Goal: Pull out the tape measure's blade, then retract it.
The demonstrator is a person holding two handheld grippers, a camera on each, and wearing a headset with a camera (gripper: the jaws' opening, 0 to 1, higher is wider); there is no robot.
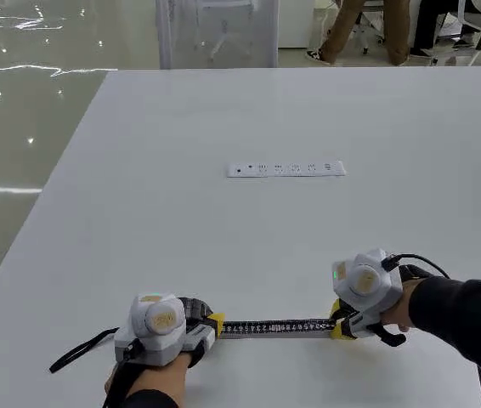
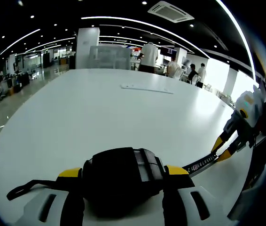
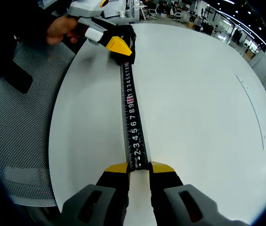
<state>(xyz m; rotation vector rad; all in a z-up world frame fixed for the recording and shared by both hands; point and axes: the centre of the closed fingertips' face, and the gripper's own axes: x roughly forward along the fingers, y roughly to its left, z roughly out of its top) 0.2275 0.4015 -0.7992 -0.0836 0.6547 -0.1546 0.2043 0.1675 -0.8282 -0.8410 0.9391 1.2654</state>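
A black tape measure case (image 2: 121, 176) sits between the yellow-tipped jaws of my left gripper (image 1: 206, 327), which is shut on it; its black wrist strap (image 1: 79, 350) trails left on the table. The black blade (image 1: 276, 326) with white numbers runs out to the right, flat along the table. My right gripper (image 1: 339, 328) is shut on the blade's end (image 3: 136, 165). In the right gripper view the blade (image 3: 129, 113) stretches away to the case (image 3: 126, 44) held by the left gripper (image 3: 119, 44). The right gripper (image 2: 222, 148) appears at the right of the left gripper view.
A white power strip (image 1: 285, 169) lies flat in the middle of the white table (image 1: 223, 238). The table's left edge drops to a shiny floor. A grey mesh chair (image 3: 25, 141) is beside the table. People stand at the far end of the room.
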